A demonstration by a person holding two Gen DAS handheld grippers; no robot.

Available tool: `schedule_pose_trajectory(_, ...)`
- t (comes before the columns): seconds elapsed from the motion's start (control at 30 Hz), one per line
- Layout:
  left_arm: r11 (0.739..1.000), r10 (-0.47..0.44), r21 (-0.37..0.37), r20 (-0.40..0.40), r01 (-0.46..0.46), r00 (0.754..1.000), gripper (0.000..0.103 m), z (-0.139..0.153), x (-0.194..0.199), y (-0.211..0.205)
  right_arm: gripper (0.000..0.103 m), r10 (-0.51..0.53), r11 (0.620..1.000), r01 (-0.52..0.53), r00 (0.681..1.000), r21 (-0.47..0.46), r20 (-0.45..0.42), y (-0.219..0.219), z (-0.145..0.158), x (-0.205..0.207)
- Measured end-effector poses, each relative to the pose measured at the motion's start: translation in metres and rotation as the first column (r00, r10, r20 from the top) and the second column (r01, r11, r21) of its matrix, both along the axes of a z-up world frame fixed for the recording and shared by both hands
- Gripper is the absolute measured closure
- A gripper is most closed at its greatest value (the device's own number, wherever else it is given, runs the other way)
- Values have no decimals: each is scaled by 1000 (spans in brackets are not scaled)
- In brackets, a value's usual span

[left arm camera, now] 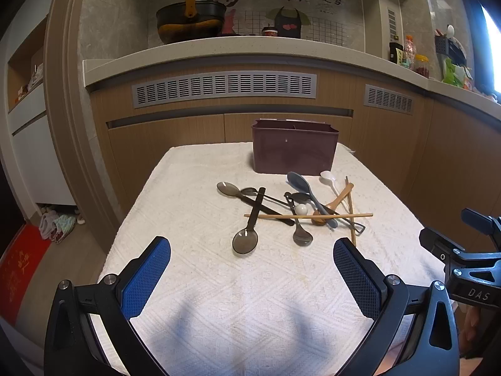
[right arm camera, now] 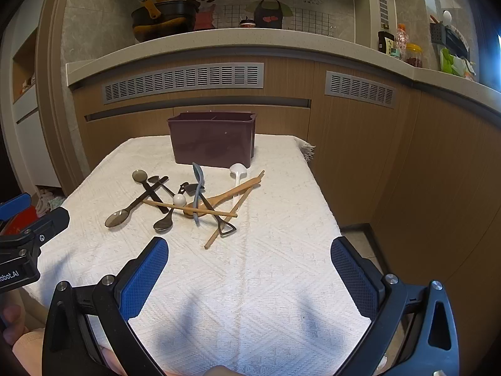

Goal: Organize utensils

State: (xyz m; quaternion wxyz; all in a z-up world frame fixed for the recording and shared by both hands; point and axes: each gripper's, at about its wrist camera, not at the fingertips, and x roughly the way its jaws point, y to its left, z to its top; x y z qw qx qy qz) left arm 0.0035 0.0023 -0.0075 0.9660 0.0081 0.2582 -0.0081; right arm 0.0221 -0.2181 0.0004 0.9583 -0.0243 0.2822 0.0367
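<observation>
utensils (left arm camera: pixel 294 210) lie in a crossed heap at mid-table on the white cloth (left arm camera: pixel 219 297), with the brown caddy (left arm camera: pixel 294 147) at their 12 o'clock, close enough for short carries. the caddy seems divided, though its compartments are hard to read from here. left gripper (left arm camera: pixel 252 269) and right gripper (right arm camera: pixel 249 269) hover at 6 o'clock, jaws spread wide and holding nothing, ready to pick. the chopstick (left arm camera: pixel 308 216) lying across the top looks the sensible first lift, nothing pinning it.
</observation>
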Motion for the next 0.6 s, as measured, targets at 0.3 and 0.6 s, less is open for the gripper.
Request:
schedule_pose_trajectory(0.3, 1000, 1, -2, -1, -1, 1000, 0, 0, -1, -1, 0, 4, 1000, -4, 1000, 1, 1, 1, 1, 1)
schedule_pose_trajectory(0.6, 1000, 1, -3, -1, -1, 1000, 0, 1, 0, -1, 0, -5, 1000, 5, 1000, -2, 7, 0, 2, 0)
